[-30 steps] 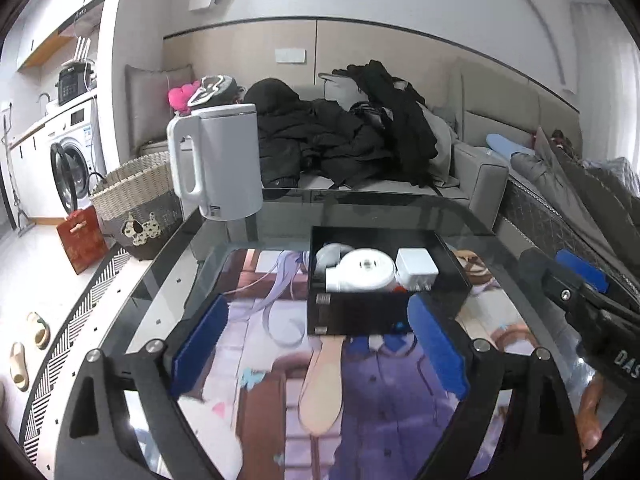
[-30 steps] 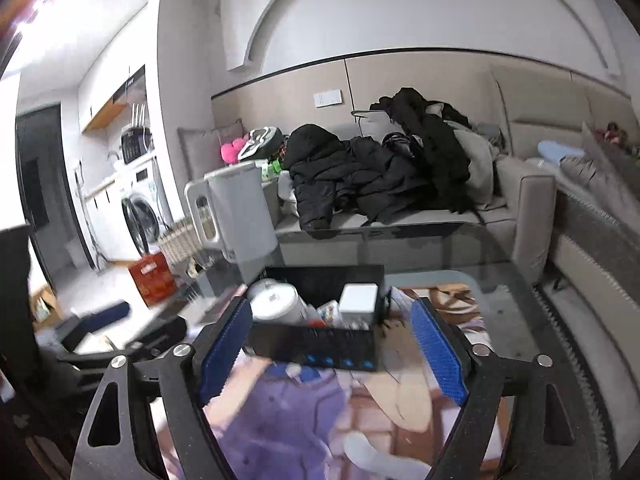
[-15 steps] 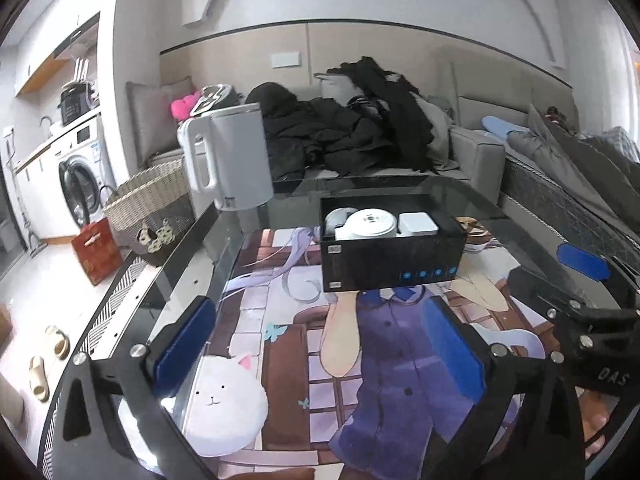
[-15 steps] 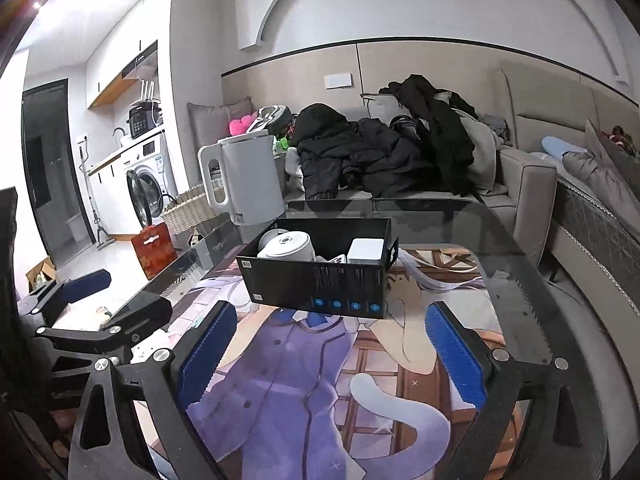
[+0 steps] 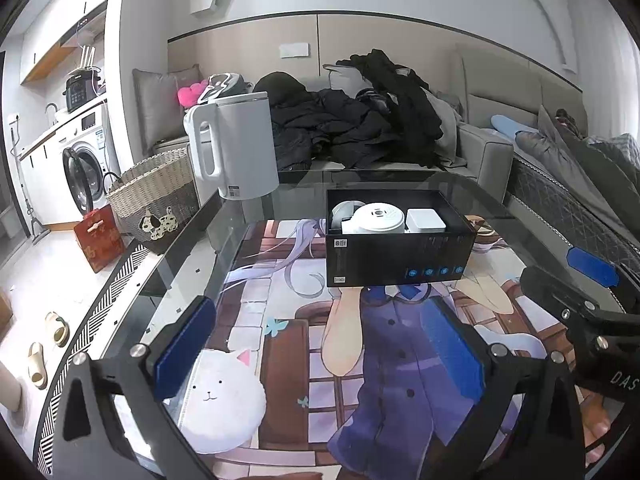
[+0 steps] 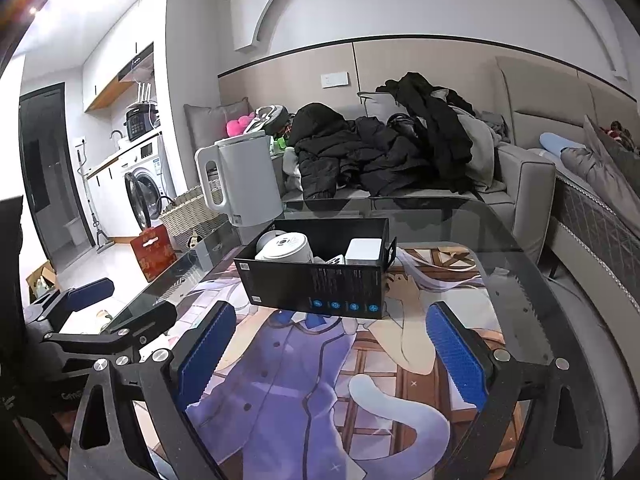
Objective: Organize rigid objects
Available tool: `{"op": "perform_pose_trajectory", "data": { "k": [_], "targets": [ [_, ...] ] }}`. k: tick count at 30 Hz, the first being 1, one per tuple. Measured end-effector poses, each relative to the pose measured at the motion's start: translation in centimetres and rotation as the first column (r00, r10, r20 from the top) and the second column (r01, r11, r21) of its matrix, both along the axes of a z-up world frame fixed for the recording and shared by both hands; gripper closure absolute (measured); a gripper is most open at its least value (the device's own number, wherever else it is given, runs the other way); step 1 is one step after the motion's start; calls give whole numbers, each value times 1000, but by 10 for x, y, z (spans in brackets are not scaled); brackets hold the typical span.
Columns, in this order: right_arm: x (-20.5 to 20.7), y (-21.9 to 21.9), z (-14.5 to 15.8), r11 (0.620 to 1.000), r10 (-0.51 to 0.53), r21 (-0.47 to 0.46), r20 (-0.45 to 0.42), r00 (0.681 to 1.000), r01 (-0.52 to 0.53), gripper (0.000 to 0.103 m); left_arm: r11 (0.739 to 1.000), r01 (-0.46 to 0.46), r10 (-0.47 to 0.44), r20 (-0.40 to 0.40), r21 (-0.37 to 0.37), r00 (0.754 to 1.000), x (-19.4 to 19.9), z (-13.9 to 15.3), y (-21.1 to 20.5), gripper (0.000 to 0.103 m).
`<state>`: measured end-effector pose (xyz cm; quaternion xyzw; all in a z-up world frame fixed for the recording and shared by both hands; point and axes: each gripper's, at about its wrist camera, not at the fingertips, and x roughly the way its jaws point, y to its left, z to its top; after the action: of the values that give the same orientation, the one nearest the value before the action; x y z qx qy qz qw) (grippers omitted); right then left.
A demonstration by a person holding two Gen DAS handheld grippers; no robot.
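Observation:
A black open box [image 5: 396, 258] [image 6: 316, 284] stands on the glass table over a printed mat. Inside it sit a round white device [image 5: 378, 219] [image 6: 285, 249] and a white square block [image 5: 425, 220] [image 6: 362, 251]. My left gripper [image 5: 320, 356] is open, well short of the box, with nothing between its blue pads. My right gripper [image 6: 332, 358] is open too, also back from the box. The right gripper [image 5: 588, 292] shows at the right edge of the left wrist view, and the left gripper [image 6: 100, 316] at the left of the right wrist view.
A white kettle [image 5: 236, 148] [image 6: 240, 180] stands at the table's far left corner. Behind the table is a sofa piled with dark clothes [image 5: 360, 120]. A wicker basket [image 5: 156, 196] and a red bag [image 5: 98, 238] sit on the floor at left, near a washing machine [image 5: 80, 168].
Both grippers have pulled back from the box and stayed open; a second ago they were close around it. The box and its contents stay put on the table.

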<state>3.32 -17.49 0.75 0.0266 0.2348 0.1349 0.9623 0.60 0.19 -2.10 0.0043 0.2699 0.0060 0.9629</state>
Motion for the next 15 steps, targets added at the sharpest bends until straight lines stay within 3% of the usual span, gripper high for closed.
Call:
{"op": "perform_pose_trajectory", "data": {
  "k": [15],
  "targets": [
    [1,4,-1,1000,4,-2,-2,1000,-4,5,1000,-2,2,-4,-1,1000,1,-2,-1,0]
  ]
}}
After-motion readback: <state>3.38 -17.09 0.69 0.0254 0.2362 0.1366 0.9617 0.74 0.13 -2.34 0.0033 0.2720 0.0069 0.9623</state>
